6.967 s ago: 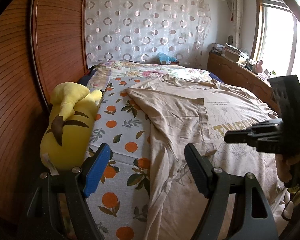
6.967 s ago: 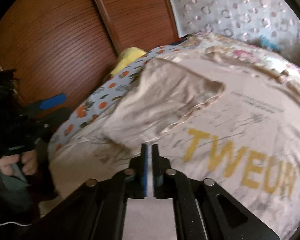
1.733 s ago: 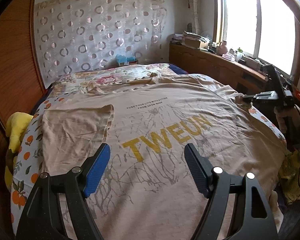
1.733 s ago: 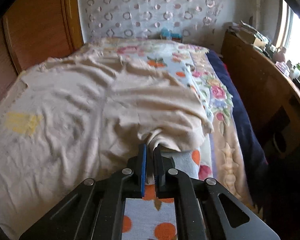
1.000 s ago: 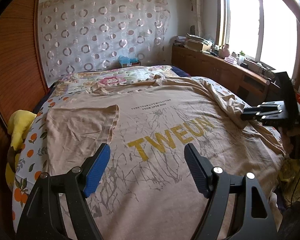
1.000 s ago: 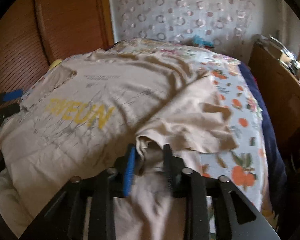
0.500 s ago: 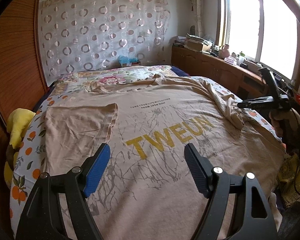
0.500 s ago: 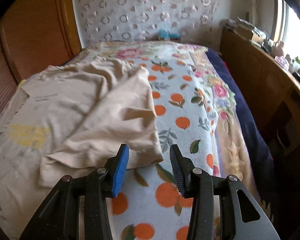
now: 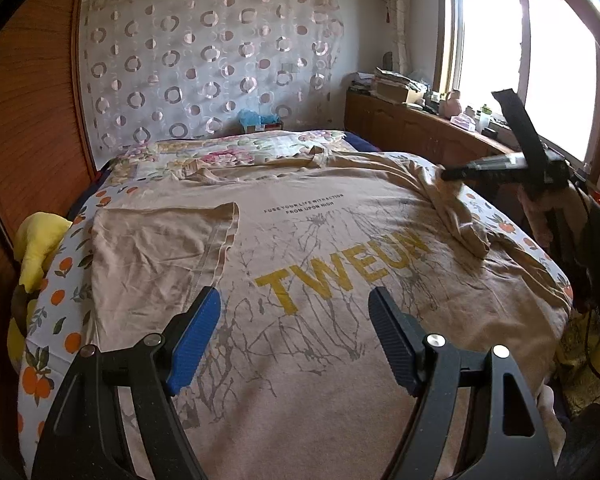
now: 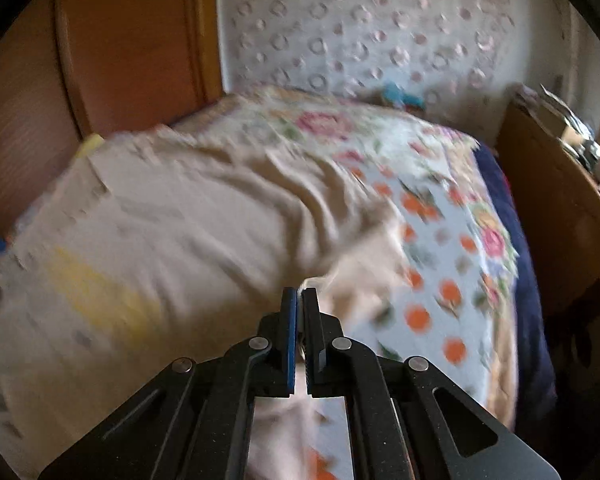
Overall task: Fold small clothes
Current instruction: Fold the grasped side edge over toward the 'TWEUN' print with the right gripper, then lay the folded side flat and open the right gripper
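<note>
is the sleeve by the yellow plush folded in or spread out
Folded in. The beige t-shirt's left sleeve lies flat on top of the shirt body, its hemmed cuff edge pointing toward the printed lettering rather than out toward the yellow plush toy.

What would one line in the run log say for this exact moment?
stage: folding right sleeve | left gripper: open, above T-shirt | right gripper: shut on right sleeve | left sleeve: folded in | surface: bed
</note>
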A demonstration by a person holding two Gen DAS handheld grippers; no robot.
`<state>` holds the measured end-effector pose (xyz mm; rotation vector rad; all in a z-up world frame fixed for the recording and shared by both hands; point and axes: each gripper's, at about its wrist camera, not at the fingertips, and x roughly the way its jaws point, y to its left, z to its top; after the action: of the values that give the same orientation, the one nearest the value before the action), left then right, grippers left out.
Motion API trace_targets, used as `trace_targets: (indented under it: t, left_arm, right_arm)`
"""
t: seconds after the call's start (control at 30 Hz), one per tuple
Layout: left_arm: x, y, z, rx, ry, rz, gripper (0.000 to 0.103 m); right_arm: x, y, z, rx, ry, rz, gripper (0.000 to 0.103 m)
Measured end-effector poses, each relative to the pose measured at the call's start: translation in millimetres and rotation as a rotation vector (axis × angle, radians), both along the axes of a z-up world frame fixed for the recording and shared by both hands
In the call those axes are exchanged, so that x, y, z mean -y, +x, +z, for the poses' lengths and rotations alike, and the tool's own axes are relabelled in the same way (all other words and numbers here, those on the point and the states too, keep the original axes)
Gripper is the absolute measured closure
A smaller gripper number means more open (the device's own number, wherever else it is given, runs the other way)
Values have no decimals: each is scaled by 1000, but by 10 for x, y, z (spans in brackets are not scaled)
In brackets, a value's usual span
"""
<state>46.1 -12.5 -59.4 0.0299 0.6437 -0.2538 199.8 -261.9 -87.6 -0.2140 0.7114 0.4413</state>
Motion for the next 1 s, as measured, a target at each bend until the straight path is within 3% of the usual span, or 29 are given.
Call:
trace_targets:
  t: [0.2, 0.4, 0.47, 0.5, 0.53, 0.67, 1.0]
  left_arm:
    - [-13, -6, 4, 3, -5, 0, 26]
    - [-60, -4, -1, 4, -12, 6, 26]
    - [-70, -2, -4, 2, -15, 8, 26]
    - [-73, -12, -7, 3, -16, 9, 26]
    - [-80, -13, -7, 4, -16, 10, 26]
    - [-110, -12, -10, 6, -18, 12, 26]
    - [-129, -16, -1, 7, -18, 12, 26]
  right_arm:
    - [-570, 69, 210, 22, 21, 94, 100]
    - [-815, 362, 184, 3, 40, 125, 100]
    - [-817, 422, 186, 2, 44, 124, 88]
    - [-810, 410, 186, 9, 36, 118, 73]
    - [-785, 394, 197, 18, 32, 113, 66]
    - [-661, 156, 162, 27, 25, 93, 66]
    - [-426, -229, -315, -79, -33, 69, 66]
